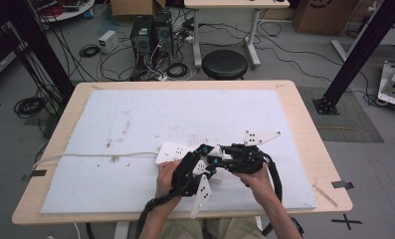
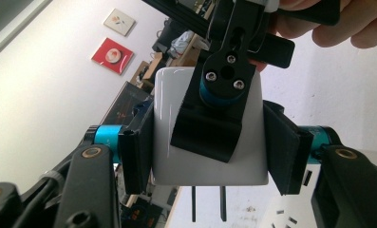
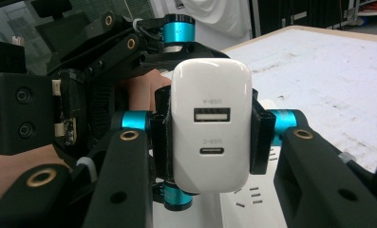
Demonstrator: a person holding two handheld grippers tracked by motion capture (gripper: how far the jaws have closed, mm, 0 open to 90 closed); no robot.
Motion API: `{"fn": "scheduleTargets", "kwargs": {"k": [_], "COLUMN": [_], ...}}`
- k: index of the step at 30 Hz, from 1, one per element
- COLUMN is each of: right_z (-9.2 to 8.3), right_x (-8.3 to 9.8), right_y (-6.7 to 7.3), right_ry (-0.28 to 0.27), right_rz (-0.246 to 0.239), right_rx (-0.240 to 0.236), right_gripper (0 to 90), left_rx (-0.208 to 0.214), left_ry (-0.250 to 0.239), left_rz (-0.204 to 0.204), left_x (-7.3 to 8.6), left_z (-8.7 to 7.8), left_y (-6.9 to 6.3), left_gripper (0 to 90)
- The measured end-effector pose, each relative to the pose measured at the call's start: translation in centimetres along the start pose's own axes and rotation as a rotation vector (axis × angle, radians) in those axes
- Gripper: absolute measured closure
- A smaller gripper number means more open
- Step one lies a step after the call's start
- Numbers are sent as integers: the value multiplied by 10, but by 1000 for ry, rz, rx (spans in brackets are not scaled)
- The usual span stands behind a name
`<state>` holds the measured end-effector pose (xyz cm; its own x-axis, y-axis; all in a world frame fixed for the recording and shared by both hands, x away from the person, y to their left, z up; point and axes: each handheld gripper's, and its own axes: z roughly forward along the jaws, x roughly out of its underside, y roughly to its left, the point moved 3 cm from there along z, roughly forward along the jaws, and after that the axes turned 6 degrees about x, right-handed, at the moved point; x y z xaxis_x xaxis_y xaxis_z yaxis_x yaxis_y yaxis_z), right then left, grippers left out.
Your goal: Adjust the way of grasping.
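**Two hand-held grippers clamped on one white USB charger above a power strip.**

In the high view, the left gripper [image 1: 201, 167] and the right gripper [image 1: 220, 155] meet near the front middle of the table [image 1: 304, 124], over a white foam mat [image 1: 135, 114] and just beside a white power strip [image 1: 171, 151] whose cord [image 1: 95, 155] runs off to the left. Both pairs of jaws are closed on the white charger [image 3: 211, 126]: the right gripper view shows pads pressing its two sides, with the USB-A and USB-C ports facing the camera; the left gripper view shows the charger [image 2: 172, 123] held likewise, its two prongs [image 2: 207, 203] pointing down, with the right gripper's jaw lying across its face.
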<state>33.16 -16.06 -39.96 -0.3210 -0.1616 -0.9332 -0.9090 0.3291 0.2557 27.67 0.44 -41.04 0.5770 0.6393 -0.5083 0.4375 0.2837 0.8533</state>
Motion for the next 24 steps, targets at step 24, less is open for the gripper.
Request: {"fn": "scheduleTargets", "kwargs": {"k": [24], "right_z": [-7], "right_x": [2], "right_y": [-4], "right_ry": [-13], "right_rz": [22], "right_rx": [40], "right_gripper": [633], "left_rx": [53], "left_ry": [-27], "left_rz": [-191], "left_x": [7], "left_z": [-4], "left_y": [7], "left_gripper": [216]}}
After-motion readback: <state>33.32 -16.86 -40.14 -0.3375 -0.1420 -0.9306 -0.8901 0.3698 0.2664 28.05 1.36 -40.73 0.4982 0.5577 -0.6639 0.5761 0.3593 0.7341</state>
